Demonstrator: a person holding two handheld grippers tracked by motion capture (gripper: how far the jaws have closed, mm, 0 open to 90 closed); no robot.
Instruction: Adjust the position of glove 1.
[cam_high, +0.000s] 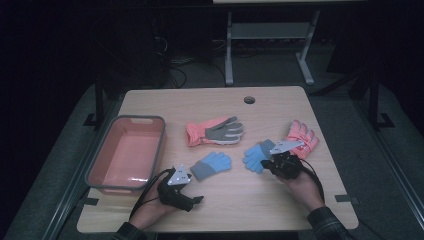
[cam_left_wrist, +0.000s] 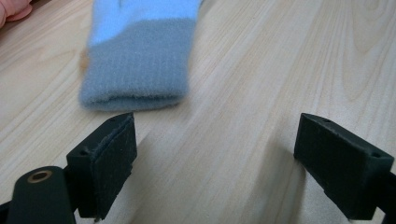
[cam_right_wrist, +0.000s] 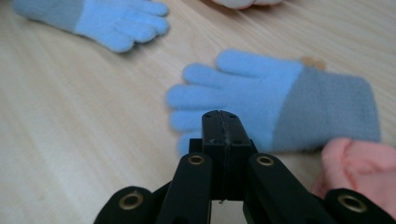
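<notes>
Blue glove (cam_left_wrist: 140, 60) lies just past our left gripper (cam_left_wrist: 215, 154), cuff end nearest us, fingers pointing far and right. Its jaws are wide apart, holding nothing. Our right gripper (cam_right_wrist: 222, 130) is pinched closed and empty over the second blue glove (cam_right_wrist: 275, 107).

Both black grippers, left gripper (cam_high: 196, 199) and right gripper (cam_high: 264, 162), are wearing grey triangular plates, trailing black cables and showing brass rivets behind their jaws; plaid sleeves are covering the wrists.
</notes>
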